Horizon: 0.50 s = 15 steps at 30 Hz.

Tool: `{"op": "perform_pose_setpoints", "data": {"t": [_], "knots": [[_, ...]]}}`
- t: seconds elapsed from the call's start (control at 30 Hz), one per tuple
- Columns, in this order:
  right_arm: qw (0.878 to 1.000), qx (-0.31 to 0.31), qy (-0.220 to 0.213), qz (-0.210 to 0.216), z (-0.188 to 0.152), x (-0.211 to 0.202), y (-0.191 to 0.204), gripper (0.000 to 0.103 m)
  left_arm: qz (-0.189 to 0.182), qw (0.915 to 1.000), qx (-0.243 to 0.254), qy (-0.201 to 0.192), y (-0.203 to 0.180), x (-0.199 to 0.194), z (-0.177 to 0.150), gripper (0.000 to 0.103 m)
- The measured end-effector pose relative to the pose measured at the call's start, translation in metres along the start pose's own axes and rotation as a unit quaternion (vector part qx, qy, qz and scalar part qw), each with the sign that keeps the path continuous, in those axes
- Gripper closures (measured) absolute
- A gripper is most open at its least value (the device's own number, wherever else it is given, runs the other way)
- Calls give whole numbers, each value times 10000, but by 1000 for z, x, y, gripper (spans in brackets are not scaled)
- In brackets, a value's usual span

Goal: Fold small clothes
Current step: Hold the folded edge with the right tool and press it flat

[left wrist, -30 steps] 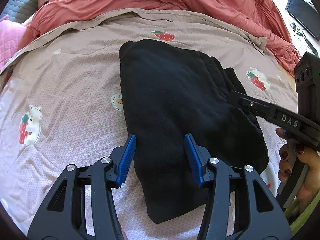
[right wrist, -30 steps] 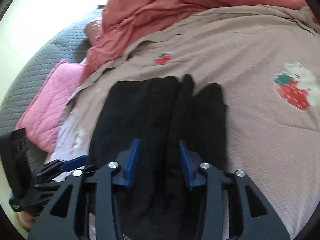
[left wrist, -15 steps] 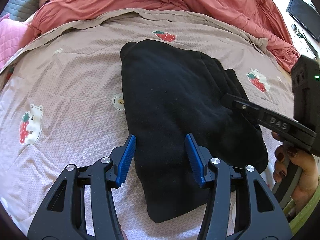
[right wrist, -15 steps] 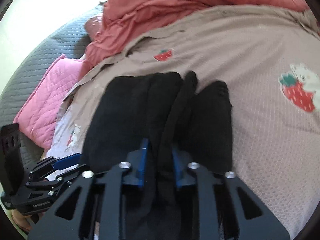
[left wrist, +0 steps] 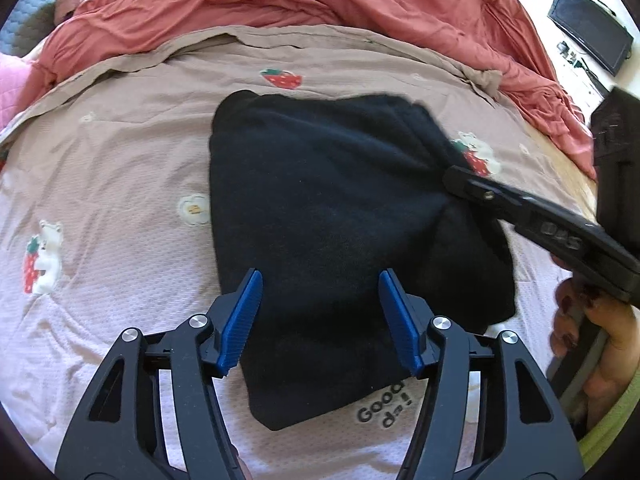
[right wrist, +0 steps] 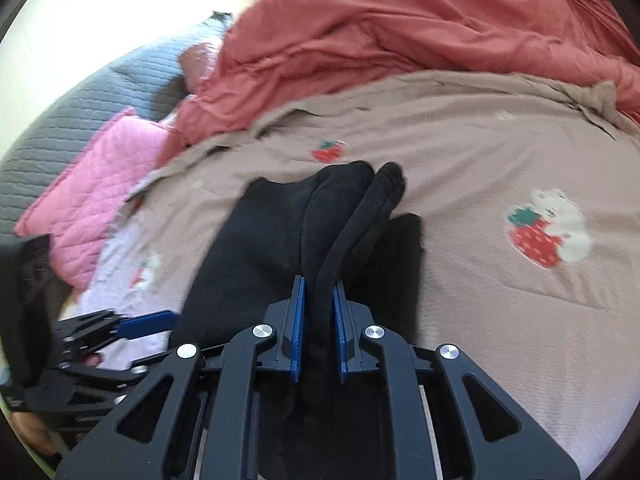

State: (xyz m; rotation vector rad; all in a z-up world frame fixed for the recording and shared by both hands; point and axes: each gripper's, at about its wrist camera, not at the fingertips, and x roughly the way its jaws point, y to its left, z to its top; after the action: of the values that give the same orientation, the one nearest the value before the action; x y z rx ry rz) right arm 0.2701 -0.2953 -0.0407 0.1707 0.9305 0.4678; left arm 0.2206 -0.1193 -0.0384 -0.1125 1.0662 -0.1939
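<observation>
Two grippers: right hand-held gripper (right wrist: 318, 330) clenched on a raised ridge of black garment (left wrist: 320, 216); left hand-held gripper (left wrist: 320, 322) opening, pads clear of cloth.
Garment loc: spread on bedspread (left wrist: 120, 184).
Risk: thin pinch could be lost, fold dropped.
Risk 2: whole garment dragged, layers bunched, since nothing is pinned by left.

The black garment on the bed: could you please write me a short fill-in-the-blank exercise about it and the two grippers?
1. The black garment lies on a bedspread printed with bears and ____.
2. The right gripper is shut on a ____ of the garment.
3. The left gripper has ____ between its blue fingers.

Missing words: strawberries; fold; nothing
</observation>
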Motion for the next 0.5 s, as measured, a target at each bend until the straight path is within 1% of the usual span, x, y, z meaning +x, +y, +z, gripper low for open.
{"op": "perform_pose_setpoints", "data": {"t": [0.03, 0.07, 0.17, 0.2, 0.23, 0.27, 0.33, 0.37, 0.43, 0.47, 0.5], "knots": [[9999, 34, 71, -146, -2, 5, -5, 95, 32, 10000, 30, 18, -2, 3, 1, 49], [9995, 117, 178, -214, -3, 13, -11, 95, 66, 10000, 59, 35, -4, 5, 1, 48], [9989, 371, 289, -56, -8, 25, -22, 95, 125, 9998, 155, 79, -9, 13, 2, 44], [9989, 353, 295, -50, -9, 25, -21, 95, 142, 9997, 192, 68, -11, 12, 2, 44], [9990, 330, 289, -59, -9, 24, -20, 94, 149, 9997, 206, 56, -11, 11, 1, 42], [9990, 341, 272, -39, -9, 22, -20, 91, 142, 9997, 205, 39, -11, 10, 0, 42], [9985, 475, 265, 93, -10, 17, -24, 90, 60, 9999, 98, -24, -7, 5, -2, 42], [9981, 540, 253, 146, -11, 13, -26, 88, 7, 10000, 8, -61, -3, 1, -3, 42], [9973, 648, 200, 268, -12, 0, -30, 87, 10, 9999, -94, -133, 2, -4, -4, 42], [9971, 679, 168, 298, -13, -6, -32, 85, 25, 9998, -128, -165, 4, -7, -5, 42], [9967, 718, 148, 352, -15, -14, -34, 75, 33, 9997, -169, -198, 8, -10, -6, 42]]}}
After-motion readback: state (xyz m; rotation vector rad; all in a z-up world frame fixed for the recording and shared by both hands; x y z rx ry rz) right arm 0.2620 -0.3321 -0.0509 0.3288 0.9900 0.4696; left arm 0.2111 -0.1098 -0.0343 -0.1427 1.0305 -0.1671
